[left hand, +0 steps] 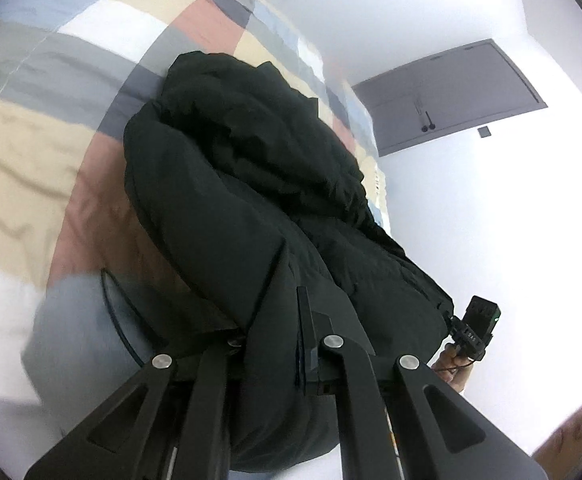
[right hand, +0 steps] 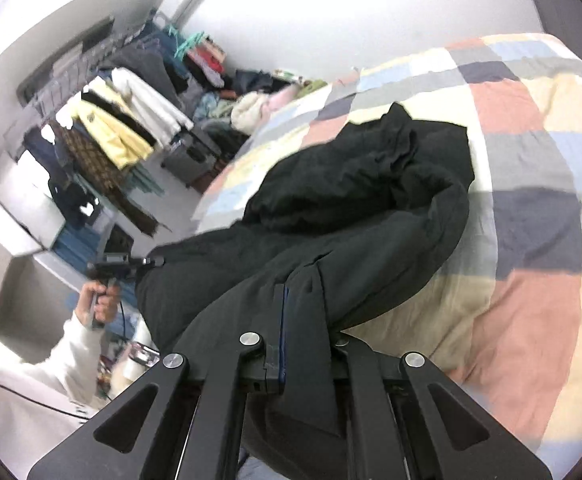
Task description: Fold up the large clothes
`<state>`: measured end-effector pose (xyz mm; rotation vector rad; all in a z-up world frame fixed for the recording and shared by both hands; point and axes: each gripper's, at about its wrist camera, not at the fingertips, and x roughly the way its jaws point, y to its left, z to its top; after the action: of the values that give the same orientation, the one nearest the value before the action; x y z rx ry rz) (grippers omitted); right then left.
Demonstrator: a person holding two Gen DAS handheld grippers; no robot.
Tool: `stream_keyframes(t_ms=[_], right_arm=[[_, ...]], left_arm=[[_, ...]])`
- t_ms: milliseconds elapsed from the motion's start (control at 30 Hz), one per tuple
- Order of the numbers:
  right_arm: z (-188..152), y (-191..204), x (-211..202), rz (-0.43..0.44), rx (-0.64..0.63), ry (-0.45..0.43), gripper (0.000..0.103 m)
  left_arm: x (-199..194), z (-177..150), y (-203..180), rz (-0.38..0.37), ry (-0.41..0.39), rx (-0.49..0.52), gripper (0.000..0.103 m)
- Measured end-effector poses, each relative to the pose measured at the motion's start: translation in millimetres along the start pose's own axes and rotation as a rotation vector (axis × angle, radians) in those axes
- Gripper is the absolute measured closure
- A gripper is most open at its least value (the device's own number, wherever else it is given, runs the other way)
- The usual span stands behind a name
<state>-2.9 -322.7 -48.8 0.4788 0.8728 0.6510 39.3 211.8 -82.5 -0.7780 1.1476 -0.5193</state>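
Observation:
A black padded jacket (left hand: 243, 168) lies bunched on a patchwork quilt (left hand: 103, 32), its near edge lifted off the bed. My left gripper (left hand: 281, 320) is shut on the jacket's edge, and fabric drapes over its fingers. The right gripper (left hand: 473, 330), held in a hand, pinches the same edge further right. In the right wrist view the jacket (right hand: 371, 184) stretches from my right gripper (right hand: 301, 316), shut on its folded edge, to the left gripper (right hand: 125, 264) at the left. The far part of the jacket rests crumpled on the quilt (right hand: 531, 128).
A rack of hanging clothes (right hand: 107, 132) and a heap of garments (right hand: 251, 100) stand beyond the bed's left side. A white box (right hand: 19, 208) sits on the floor. The person's white sleeve (right hand: 51, 368) is at lower left. A grey panel (left hand: 451, 96) hangs on the white wall.

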Motion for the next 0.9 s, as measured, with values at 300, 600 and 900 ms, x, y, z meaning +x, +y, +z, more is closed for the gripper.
stream_keyframes(t_ms=[300, 600, 900], right_arm=[[-40.4, 19.3, -36.5, 0.006, 0.082, -0.073, 0.099], [13.7, 2.1, -31.4, 0.026, 0.087, -0.157, 0.099], [90.2, -67.1, 2.7, 0.027, 0.289, -0.233, 0.099]], left_arm=[[-27.1, -42.7, -4.6, -0.033, -0.023, -0.079, 0.099], [-27.0, 9.9, -20.9, -0.074, -0.109, -0.038, 0.099], [1.4, 105.4, -37.0, -0.003, -0.18, -0.042, 0.097]])
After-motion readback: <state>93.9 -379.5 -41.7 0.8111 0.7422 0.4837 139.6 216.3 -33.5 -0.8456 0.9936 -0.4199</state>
